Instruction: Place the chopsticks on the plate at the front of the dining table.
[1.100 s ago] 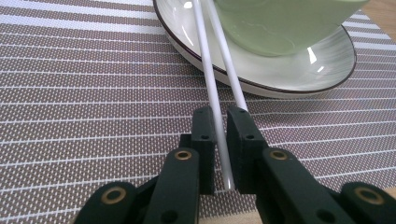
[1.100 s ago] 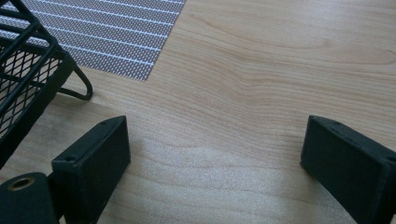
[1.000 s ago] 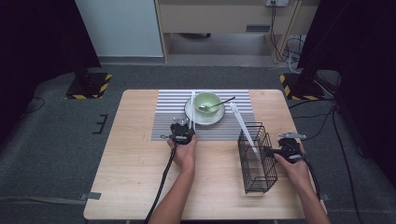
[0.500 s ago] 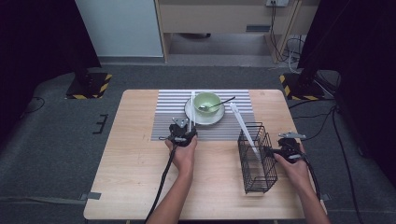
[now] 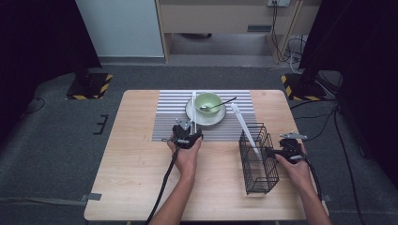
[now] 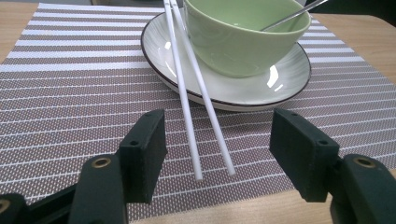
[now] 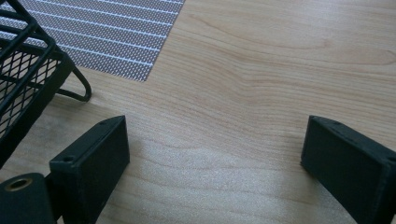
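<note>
Two white chopsticks lie side by side, far ends on the rim of a white plate, near ends on the striped placemat. My left gripper is open around their near ends. Its jaws have just been opening, and the pads stand clear of the chopsticks. A green bowl with a spoon sits on the plate. From above, the left gripper is at the placemat's near edge, below the chopsticks and bowl. My right gripper is open over bare wood, right of a black wire basket.
The black wire basket stands on the table's right half with white sticks leaning out of it toward the back. The right gripper sits just right of it. Bare wooden tabletop spreads left and in front.
Little differs in the high view. Both hands keep their places, and the chopsticks lie on the plate's left rim as before.
</note>
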Demonstrator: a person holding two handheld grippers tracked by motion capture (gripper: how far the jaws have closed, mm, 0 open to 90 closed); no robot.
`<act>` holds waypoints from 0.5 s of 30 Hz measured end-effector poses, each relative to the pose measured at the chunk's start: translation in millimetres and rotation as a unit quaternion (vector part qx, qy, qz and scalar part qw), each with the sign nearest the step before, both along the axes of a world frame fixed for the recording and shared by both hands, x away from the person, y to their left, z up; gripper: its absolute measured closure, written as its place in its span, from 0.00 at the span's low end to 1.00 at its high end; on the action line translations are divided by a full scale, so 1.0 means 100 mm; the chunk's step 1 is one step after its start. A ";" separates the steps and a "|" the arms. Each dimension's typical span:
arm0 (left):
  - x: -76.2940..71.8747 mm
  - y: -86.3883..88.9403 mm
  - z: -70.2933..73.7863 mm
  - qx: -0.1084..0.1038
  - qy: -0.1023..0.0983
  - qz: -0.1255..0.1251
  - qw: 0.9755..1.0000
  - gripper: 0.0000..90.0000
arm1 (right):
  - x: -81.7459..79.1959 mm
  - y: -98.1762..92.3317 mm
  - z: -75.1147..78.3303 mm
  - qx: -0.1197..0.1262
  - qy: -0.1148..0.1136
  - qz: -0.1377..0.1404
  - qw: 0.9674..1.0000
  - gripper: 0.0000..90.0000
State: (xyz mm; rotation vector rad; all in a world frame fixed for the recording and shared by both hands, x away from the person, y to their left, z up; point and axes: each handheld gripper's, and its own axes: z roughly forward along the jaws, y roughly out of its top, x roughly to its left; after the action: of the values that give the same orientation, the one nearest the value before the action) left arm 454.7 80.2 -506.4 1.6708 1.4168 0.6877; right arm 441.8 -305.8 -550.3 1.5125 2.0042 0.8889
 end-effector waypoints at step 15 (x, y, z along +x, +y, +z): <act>0.09 -0.05 -0.13 0.031 0.011 -0.009 0.999 0.22 | 0.00 0.00 0.00 -0.001 0.000 0.000 1.000 0.08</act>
State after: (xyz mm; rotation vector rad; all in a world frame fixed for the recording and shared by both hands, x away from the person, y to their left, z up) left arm 463.5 75.1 -519.5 1.7412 1.4061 0.7114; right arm 441.7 -305.4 -550.4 1.5113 2.0044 0.8865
